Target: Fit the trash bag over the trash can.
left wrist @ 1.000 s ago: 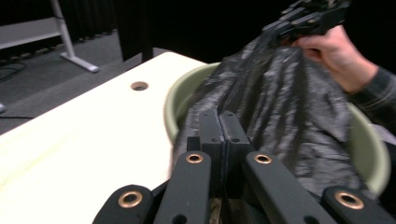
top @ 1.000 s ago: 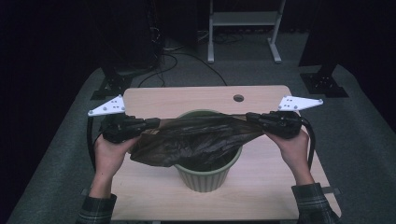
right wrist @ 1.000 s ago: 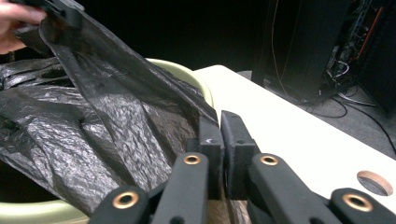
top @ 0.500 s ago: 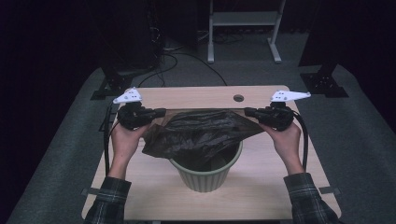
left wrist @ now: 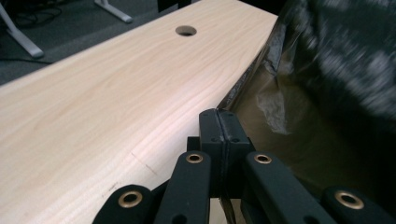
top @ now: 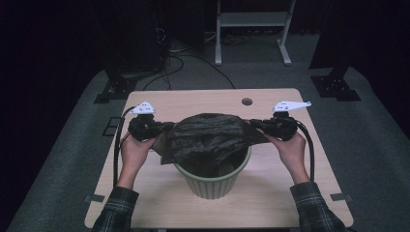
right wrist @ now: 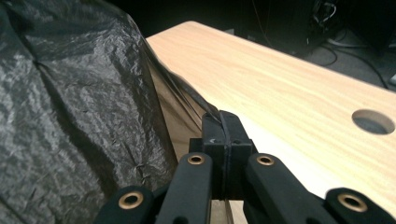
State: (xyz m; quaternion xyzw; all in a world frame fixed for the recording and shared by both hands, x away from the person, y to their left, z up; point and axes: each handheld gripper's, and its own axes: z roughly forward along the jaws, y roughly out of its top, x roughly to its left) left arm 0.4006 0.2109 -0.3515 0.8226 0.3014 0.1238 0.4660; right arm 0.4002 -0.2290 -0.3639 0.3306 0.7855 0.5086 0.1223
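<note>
Bin bag stretched over the bin, one edge pinched in each gripper.
Left gripper [top: 162, 128] and right gripper [top: 255, 124] are both clamped on opposite edges of the black bag [top: 208, 137], pulling it taut so the mouth spans the green bin [top: 212, 181] at mid-table [top: 159, 198]. Bag sits draped above the rim, part sagging inside; likely being lowered to hook over the rim.

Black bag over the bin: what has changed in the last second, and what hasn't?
Both grippers, left and right, have come down and drawn closer together, lowering the black bag onto the green bin; it now sags into the opening. Unchanged: both jaws stay shut on the bag's edges, and the bin has not moved on the table.
</note>
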